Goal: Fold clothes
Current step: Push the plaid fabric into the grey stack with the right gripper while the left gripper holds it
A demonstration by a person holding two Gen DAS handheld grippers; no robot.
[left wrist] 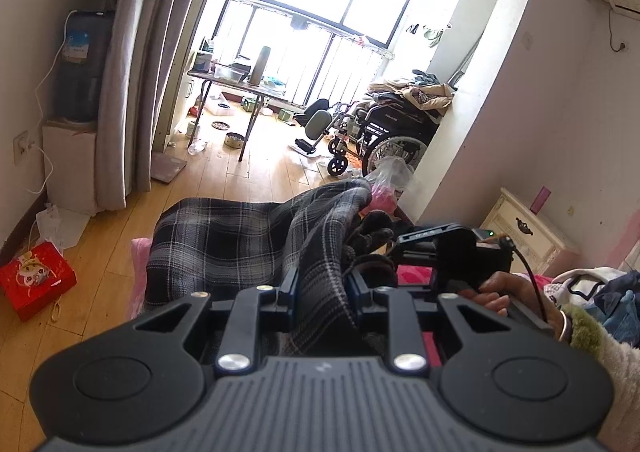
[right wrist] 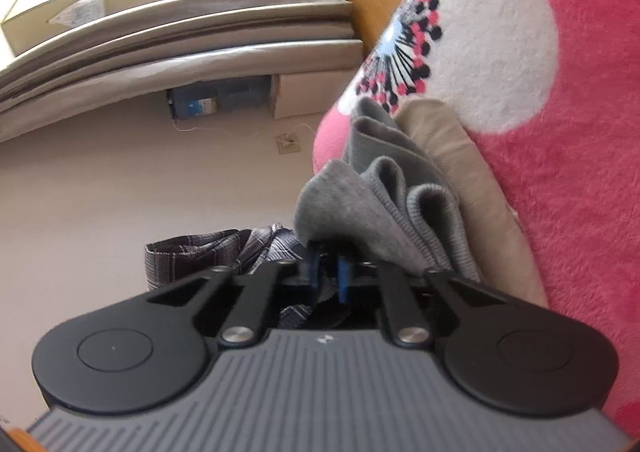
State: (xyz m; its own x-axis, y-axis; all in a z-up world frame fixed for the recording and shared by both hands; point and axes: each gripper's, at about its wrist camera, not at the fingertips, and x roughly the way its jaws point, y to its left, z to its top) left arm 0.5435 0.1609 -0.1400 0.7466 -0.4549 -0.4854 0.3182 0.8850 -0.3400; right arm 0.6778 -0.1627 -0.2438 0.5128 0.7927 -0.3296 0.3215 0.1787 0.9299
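Left wrist view: left gripper [left wrist: 320,292] clenched on plaid garment [left wrist: 240,240], draped toward 11 o'clock over the pink bed — right gripper [left wrist: 452,252] at 3 o'clock.
Right wrist view: right gripper [right wrist: 326,272] pinches plaid cloth; grey knit [right wrist: 384,204] at 1 o'clock.

My left wrist camera looks level across the dark plaid woven garment [left wrist: 240,244] toward the bright barred window [left wrist: 332,4]. My right wrist camera, rolled sideways, sits close against the pink fleece blanket [right wrist: 580,172]; both share the plaid.
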